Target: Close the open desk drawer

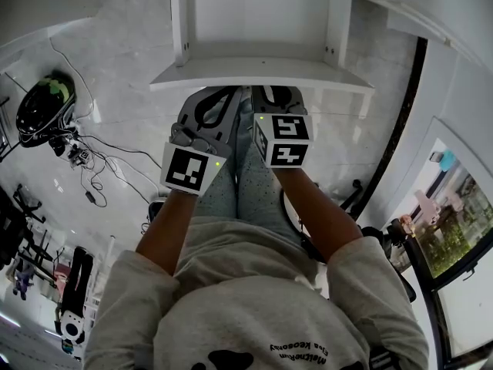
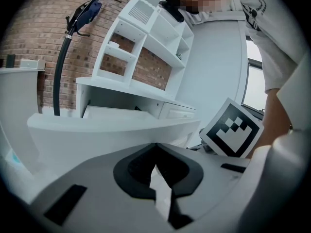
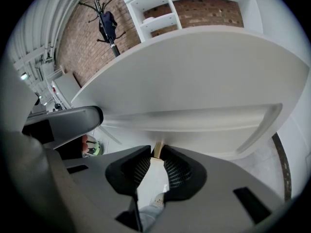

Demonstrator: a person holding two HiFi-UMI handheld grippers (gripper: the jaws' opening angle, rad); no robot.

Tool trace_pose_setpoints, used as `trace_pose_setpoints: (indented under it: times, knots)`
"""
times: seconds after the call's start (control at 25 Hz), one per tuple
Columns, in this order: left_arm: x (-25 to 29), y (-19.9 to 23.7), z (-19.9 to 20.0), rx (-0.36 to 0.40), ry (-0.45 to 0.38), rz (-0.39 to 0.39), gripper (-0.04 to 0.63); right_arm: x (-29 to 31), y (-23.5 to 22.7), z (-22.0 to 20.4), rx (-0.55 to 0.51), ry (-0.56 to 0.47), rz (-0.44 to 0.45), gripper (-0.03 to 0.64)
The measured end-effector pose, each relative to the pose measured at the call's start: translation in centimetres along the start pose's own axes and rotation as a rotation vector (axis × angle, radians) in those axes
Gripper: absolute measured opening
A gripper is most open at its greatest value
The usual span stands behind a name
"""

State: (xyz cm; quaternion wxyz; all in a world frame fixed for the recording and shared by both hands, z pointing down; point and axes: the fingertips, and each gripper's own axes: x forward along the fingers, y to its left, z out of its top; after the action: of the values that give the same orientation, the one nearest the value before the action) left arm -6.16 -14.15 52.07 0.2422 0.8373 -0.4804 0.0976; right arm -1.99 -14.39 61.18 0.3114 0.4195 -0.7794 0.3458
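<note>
The white desk drawer (image 1: 262, 74) stands pulled out toward me, its front panel across the top of the head view and its bare inside (image 1: 254, 14) behind it. My left gripper (image 1: 209, 105) and right gripper (image 1: 276, 97) sit side by side just below that front edge, tips against or almost against it; I cannot tell which. In the left gripper view the drawer front (image 2: 112, 125) fills the middle, and the left gripper (image 2: 155, 147) has its tips together. In the right gripper view the drawer front (image 3: 194, 81) looms overhead. The right gripper (image 3: 158, 150) shows a narrow slit between its tips, gripping nothing.
The desk carries a white shelf unit (image 2: 146, 42) against a brick wall, with a coat stand (image 2: 77, 23) beside it. On the floor to the left lie a helmet (image 1: 42, 106) and loose cables (image 1: 92, 168). My legs (image 1: 239, 187) are under the grippers.
</note>
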Motion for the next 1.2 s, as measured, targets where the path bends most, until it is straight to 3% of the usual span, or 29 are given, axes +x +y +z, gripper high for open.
trace_pose_setpoints:
  times: [1.2]
  knots:
    - [5.7, 5.2, 4.2, -0.012, -0.016, 0.027, 0.018, 4.7, -2.0, 7.2, -0.015, -0.057, 0.001, 0.103]
